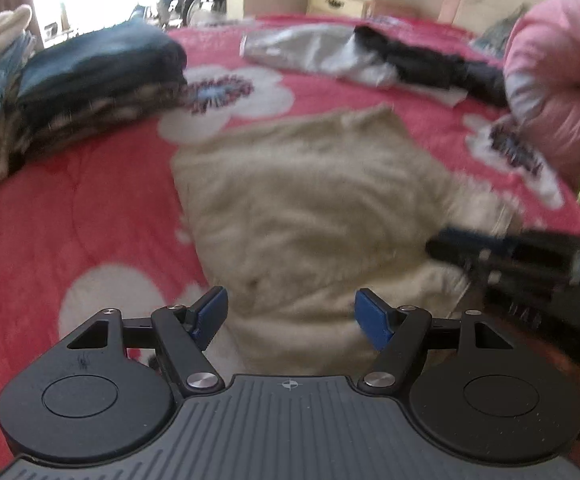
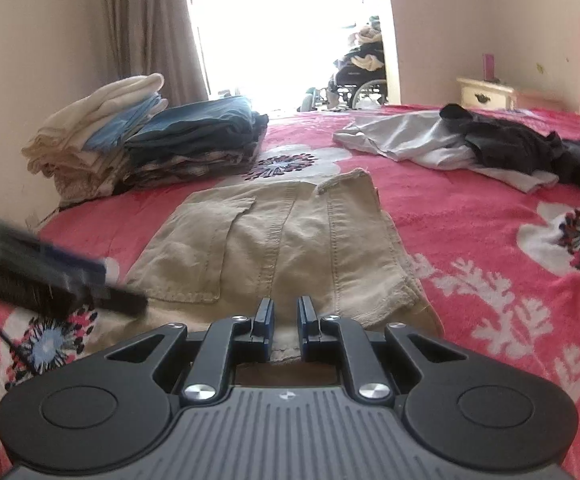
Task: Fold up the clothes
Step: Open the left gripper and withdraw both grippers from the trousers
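Item: tan trousers (image 2: pixel 282 240), folded into a flat packet, pocket side up, lying in the middle of the red flowered bedspread (image 2: pixel 470 240). Placement suits a further fold or a lift to the pile, judged from the tidy edges.

Item: left gripper (image 1: pixel 291 312). Jaws stand wide apart, nothing between them. It hovers just over the near edge of the trousers, cloth showing in the gap; likely poised to take that edge. The left view is blurred, so contact with the cloth cannot be told.

Item: right gripper (image 2: pixel 284 320). Fingers nearly together with a narrow slot left between the blue pads (image 2: pixel 265 314). The near hem of the trousers lies under and just behind the tips; whether any cloth is pinched cannot be told. In the left view it appears at the right side of the trousers, low to the bed.

Item: stack of folded clothes (image 2: pixel 194 140), dark and blue pieces beside a cream pile (image 2: pixel 90 128), set at the far left edge of the bed, well apart from the trousers; probably the finished work.

Item: grey garment (image 2: pixel 402 136) and black garment (image 2: pixel 530 148), loose and crumpled at the far right, apparently awaiting folding.

Item: pink bundle (image 1: pixel 558 80), right edge of bed, only partly in view.
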`<state>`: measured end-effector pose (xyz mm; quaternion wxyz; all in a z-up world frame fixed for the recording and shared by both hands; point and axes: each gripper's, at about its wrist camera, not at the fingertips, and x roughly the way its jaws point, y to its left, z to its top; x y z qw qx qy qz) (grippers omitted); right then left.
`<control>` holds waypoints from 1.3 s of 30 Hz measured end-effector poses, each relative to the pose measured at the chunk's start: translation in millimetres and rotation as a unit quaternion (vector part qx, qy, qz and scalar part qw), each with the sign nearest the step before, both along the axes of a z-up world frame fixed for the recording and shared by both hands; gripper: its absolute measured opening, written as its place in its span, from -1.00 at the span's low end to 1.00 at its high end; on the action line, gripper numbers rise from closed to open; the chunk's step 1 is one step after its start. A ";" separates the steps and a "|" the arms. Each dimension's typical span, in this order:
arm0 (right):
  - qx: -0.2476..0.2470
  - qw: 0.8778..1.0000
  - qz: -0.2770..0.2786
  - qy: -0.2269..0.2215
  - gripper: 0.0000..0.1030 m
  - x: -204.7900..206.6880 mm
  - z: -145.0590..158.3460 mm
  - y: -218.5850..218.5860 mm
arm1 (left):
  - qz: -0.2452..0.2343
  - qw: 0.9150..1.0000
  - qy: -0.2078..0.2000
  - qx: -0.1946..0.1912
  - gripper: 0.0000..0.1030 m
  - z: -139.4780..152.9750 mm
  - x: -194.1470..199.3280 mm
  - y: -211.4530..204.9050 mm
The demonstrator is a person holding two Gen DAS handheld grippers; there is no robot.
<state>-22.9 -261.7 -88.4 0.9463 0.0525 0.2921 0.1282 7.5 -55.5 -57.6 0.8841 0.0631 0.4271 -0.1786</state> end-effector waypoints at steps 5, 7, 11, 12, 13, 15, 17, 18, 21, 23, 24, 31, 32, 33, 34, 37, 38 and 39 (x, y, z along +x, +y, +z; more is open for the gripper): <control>0.007 1.000 -0.006 0.008 -0.76 2.0 4.4 -1.8 | 0.021 1.000 0.005 0.003 0.42 -6.5 4.1 -5.0; 0.002 1.000 -0.011 0.001 -0.75 -1.2 12.1 -1.9 | 0.023 1.000 0.003 0.011 0.42 -6.2 4.4 -8.1; -0.004 0.999 -0.031 -0.012 -0.75 -9.1 25.4 -10.7 | 0.022 0.999 -0.011 0.042 0.41 -4.1 -2.3 -19.5; -0.012 0.999 -0.038 0.001 -0.75 -7.5 22.7 -13.6 | 0.023 0.998 -0.014 0.049 0.41 -3.8 -3.5 -22.4; -0.020 0.999 -0.044 0.016 -0.76 -4.5 18.1 -15.3 | 0.024 0.998 -0.014 0.054 0.40 -3.5 -4.3 -25.0; -0.030 0.998 -0.049 0.025 -0.77 -2.1 10.9 -16.3 | 0.027 0.997 -0.016 0.063 0.40 -2.9 -4.9 -28.5; -0.031 0.998 -0.055 0.030 -0.77 -0.9 15.9 -16.3 | 0.029 0.997 -0.018 0.072 0.40 -1.9 -5.0 -31.3; -0.022 0.998 -0.056 0.024 -0.73 -3.2 21.7 -17.3 | 0.030 0.997 -0.017 0.075 0.40 -1.4 -4.8 -32.4; -0.022 0.998 -0.049 0.022 -0.72 -10.0 28.3 -19.1 | 0.031 0.996 -0.016 0.083 0.40 -0.6 -4.8 -35.0; -0.038 0.997 -0.055 0.042 -0.75 -7.5 21.1 -19.7 | 0.031 0.996 -0.015 0.085 0.40 -1.1 -4.5 -36.3; -0.034 0.997 -0.057 0.045 -0.75 -6.7 19.0 -20.8 | 0.032 0.996 -0.016 0.086 0.40 -1.1 -4.5 -36.6; -0.033 0.997 -0.060 0.046 -0.75 -7.5 20.1 -19.8 | 0.034 0.995 -0.019 0.094 0.40 0.0 -5.2 -38.5; -0.030 0.997 -0.060 0.042 -0.72 -8.7 22.7 -20.2 | 0.034 0.995 -0.020 0.096 0.40 0.1 -5.7 -39.0; -0.027 0.997 -0.059 0.038 -0.68 -9.9 25.3 -20.4 | 0.034 0.995 -0.021 0.097 0.40 0.2 -6.1 -39.3; -0.022 0.998 -0.055 0.031 -0.68 -12.4 29.1 -20.0 | 0.034 0.994 -0.021 0.097 0.40 0.2 -6.3 -39.6; -0.006 0.999 -0.032 0.020 -0.68 -18.8 38.9 -16.0 | 0.036 0.994 -0.021 0.100 0.40 0.5 -6.6 -40.7; -0.006 0.999 -0.026 0.019 -0.68 -20.5 40.7 -13.2 | 0.036 0.994 -0.021 0.101 0.40 0.6 -6.6 -41.1; -0.006 1.000 -0.020 0.017 -0.68 -22.2 42.2 -10.5 | 0.037 0.994 -0.021 0.102 0.40 0.8 -6.7 -41.6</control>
